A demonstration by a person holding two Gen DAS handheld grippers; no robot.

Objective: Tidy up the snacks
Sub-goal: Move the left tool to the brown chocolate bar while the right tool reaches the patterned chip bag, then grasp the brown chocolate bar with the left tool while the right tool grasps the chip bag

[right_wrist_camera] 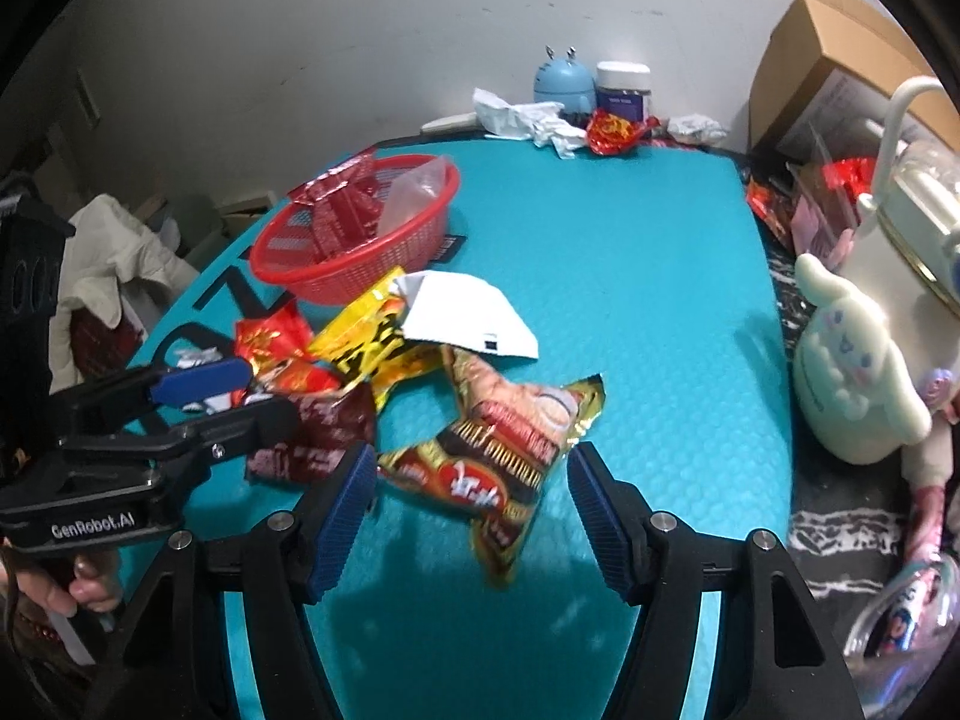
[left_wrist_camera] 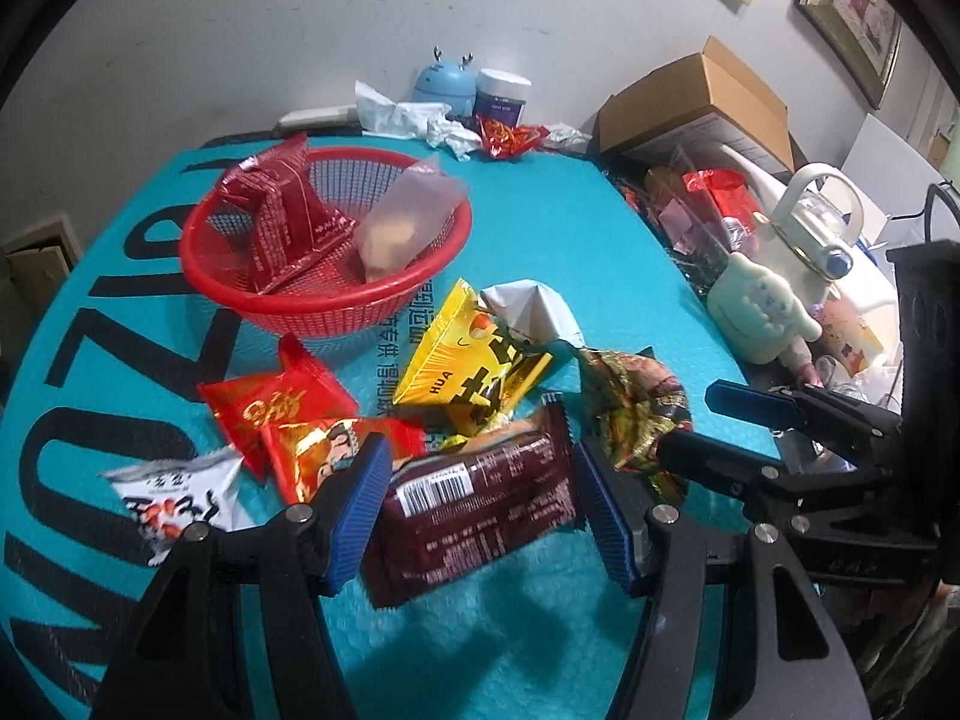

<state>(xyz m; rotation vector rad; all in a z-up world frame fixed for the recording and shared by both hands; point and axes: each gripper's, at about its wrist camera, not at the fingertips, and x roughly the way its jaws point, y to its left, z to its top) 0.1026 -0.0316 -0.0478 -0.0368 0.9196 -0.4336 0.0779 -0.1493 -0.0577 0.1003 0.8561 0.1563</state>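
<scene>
A red mesh basket on the teal mat holds dark red packets and a clear bag. Loose snacks lie in front of it: a yellow packet, red packets, a white packet. My left gripper is open, its pads either side of a dark brown packet. My right gripper is open around a gold and red packet. Each gripper shows in the other's view.
A cream plush toy and a white kettle stand off the mat's right edge. A cardboard box, a blue figure, a jar and crumpled paper sit at the back.
</scene>
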